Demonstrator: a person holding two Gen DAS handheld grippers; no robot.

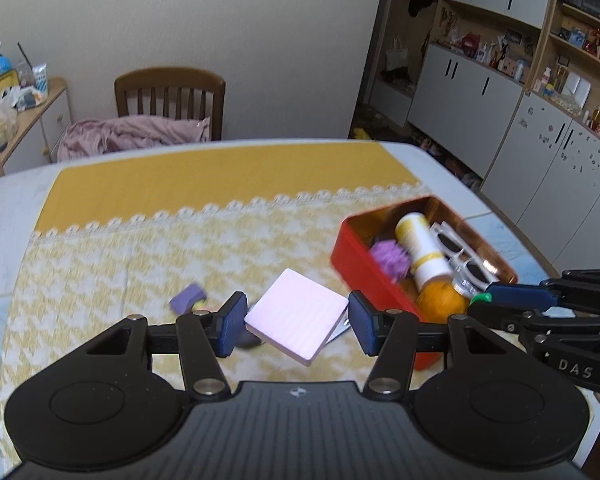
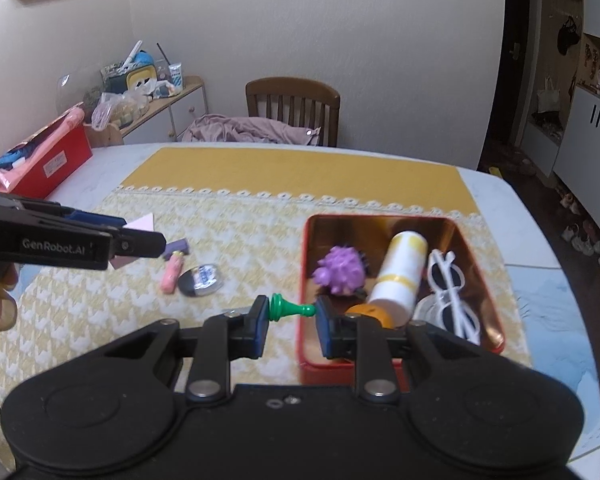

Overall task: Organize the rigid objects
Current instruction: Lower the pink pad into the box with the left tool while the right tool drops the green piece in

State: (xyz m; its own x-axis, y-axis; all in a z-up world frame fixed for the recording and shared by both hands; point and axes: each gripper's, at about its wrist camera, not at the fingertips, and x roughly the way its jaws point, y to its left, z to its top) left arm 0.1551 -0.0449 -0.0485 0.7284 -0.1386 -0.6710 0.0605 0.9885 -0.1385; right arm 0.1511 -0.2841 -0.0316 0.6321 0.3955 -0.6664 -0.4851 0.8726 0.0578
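My left gripper (image 1: 297,320) is shut on a flat pink square block (image 1: 296,316) and holds it above the yellow cloth, left of the red tin (image 1: 364,276). My right gripper (image 2: 290,312) is shut on a green pawn (image 2: 290,308), held sideways at the near left rim of the red tin (image 2: 306,280). The tin holds a purple spiky ball (image 2: 340,270), a white and yellow bottle (image 2: 400,276), white sunglasses (image 2: 452,292) and an orange ball (image 2: 374,314). The right gripper shows in the left wrist view (image 1: 488,302), the left one in the right wrist view (image 2: 140,240).
On the cloth lie a purple block (image 2: 178,248), a pink tube (image 2: 171,274) and an oval badge (image 2: 201,278). A red box (image 2: 48,164) stands at the far left table edge. A chair (image 2: 294,108) with pink cloth stands behind the table.
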